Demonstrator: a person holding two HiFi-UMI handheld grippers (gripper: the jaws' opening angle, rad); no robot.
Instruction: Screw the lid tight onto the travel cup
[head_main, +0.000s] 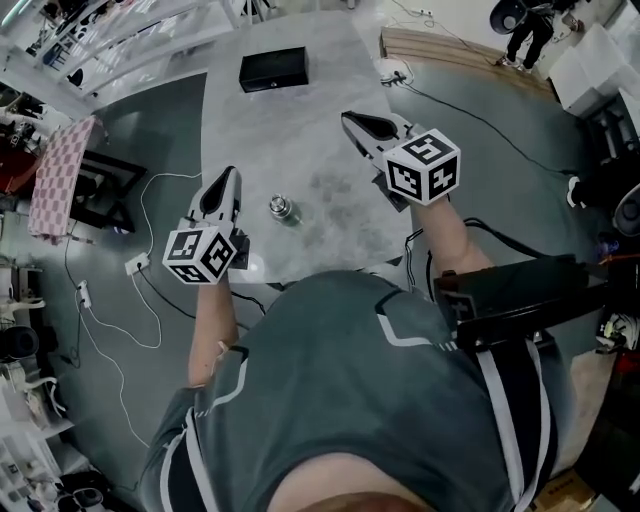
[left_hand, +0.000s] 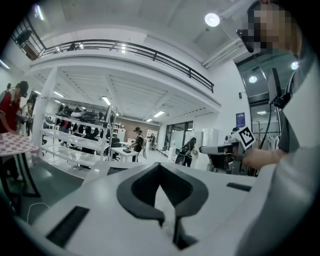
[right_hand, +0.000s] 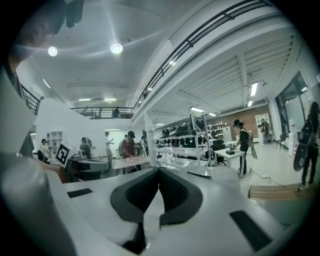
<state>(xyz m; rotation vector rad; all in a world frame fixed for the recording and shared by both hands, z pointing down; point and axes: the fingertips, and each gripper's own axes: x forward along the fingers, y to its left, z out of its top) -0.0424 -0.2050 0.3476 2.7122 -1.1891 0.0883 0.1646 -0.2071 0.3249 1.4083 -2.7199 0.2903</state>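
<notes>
The travel cup (head_main: 283, 210) stands upright on the grey bench (head_main: 290, 130), near the edge closest to the person. It is small and silvery from above. A cap-like top shows on it, but it is too small here to tell how firmly that top sits.

In the head view the cup lies between the two grippers and touches neither. The left gripper (head_main: 230, 172) is just beside it, with its dark jaws pointing away from the person along the cup's left side. The right gripper (head_main: 350, 120) is farther off, up and to the right over the middle of the bench.

The left gripper view shows the left gripper (left_hand: 160, 167) clenched. Its two dark pads meet along a thin seam with nothing caught between them, and beyond them lies the open hall. The right gripper (left_hand: 225, 147) shows off to one side there, held by a hand.

The right gripper view shows the right gripper (right_hand: 159, 172) clenched in the same way, pads together and empty. The left gripper (right_hand: 75, 160) and its marker cube show at the left of that view.

Farther out, a black box (head_main: 273, 69) lies flat near the bench's far edge, well apart from the cup. White cables (head_main: 150, 290) trail over the dark floor to the left of the bench, and a checked cloth (head_main: 62, 175) lies beyond them. At the top right a wooden pallet (head_main: 450, 50) rests on the floor, with a standing person (head_main: 530, 30) near it.
</notes>
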